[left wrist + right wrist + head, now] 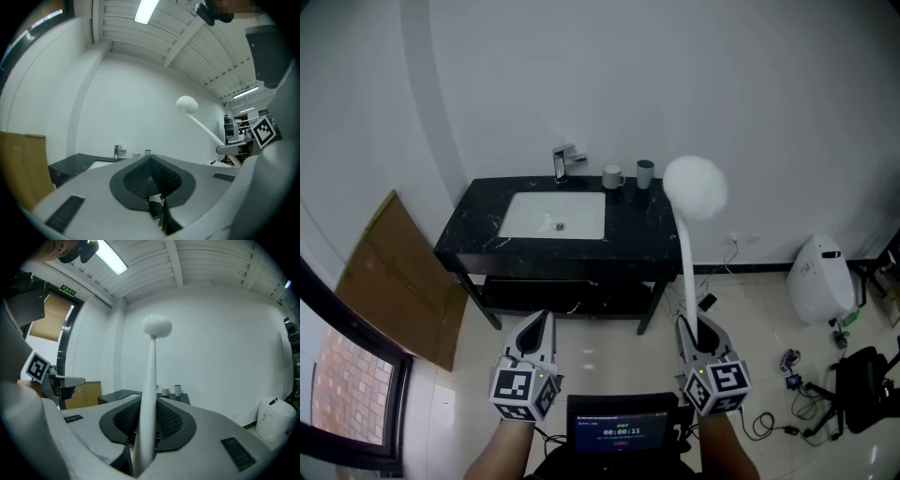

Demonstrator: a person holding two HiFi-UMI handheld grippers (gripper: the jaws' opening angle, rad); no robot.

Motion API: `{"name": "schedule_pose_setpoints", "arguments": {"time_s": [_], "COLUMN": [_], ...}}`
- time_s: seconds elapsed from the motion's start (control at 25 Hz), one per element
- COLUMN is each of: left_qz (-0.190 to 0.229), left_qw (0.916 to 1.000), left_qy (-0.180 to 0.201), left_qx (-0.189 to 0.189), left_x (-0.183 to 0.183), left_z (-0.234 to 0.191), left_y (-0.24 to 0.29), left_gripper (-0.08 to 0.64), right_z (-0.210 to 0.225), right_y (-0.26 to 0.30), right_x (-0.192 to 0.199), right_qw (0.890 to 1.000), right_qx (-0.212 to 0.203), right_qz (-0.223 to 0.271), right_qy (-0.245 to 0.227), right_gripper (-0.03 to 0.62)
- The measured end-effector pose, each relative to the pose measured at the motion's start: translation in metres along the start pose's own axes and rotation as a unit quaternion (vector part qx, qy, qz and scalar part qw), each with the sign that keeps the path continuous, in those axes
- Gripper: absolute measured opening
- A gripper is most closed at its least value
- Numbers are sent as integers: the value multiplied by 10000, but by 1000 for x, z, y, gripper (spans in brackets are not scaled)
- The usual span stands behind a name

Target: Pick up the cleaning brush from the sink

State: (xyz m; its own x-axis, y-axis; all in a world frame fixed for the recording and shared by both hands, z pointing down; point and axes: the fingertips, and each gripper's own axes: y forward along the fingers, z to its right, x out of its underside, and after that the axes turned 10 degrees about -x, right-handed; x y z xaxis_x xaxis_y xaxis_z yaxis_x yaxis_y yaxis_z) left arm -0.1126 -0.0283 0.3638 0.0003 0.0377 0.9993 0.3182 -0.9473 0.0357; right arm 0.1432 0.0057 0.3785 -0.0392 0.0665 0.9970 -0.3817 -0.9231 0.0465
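Observation:
The cleaning brush (pixel 695 187) has a round white fluffy head on a long white handle. It stands upright out of my right gripper (pixel 698 328), which is shut on the handle's lower end at the lower right. In the right gripper view the handle (pixel 149 394) rises from between the jaws to the head (pixel 157 326). My left gripper (pixel 539 323) is at the lower left with its jaws together and nothing in them. The white sink (pixel 525 217) lies in a black counter (pixel 478 225) well ahead of both grippers. The left gripper view shows the brush head (pixel 187 104) off to the right.
A faucet (pixel 565 162) and two cups (pixel 612 176) (pixel 645 172) stand behind the basin. A cardboard sheet (pixel 394 272) leans at the left. A white appliance (pixel 818 277), floor cables (pixel 787 361) and a black chair (pixel 862 384) are on the right. A small screen (pixel 622 431) sits between my hands.

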Motion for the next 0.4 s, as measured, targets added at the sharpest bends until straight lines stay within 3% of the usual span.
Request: {"name": "schedule_pose_setpoints", "arguments": {"time_s": [0.4], "left_qz": [2], "left_qw": [10000], "left_qy": [-21], "left_qx": [-75], "left_x": [0], "left_z": [0], "left_y": [0], "left_gripper": [9], "right_z": [5], "right_y": [-2], "right_x": [0], "right_qw": [10000], "right_qx": [-15], "right_qz": [-18], "right_qy": [-3], "right_gripper": [83]}}
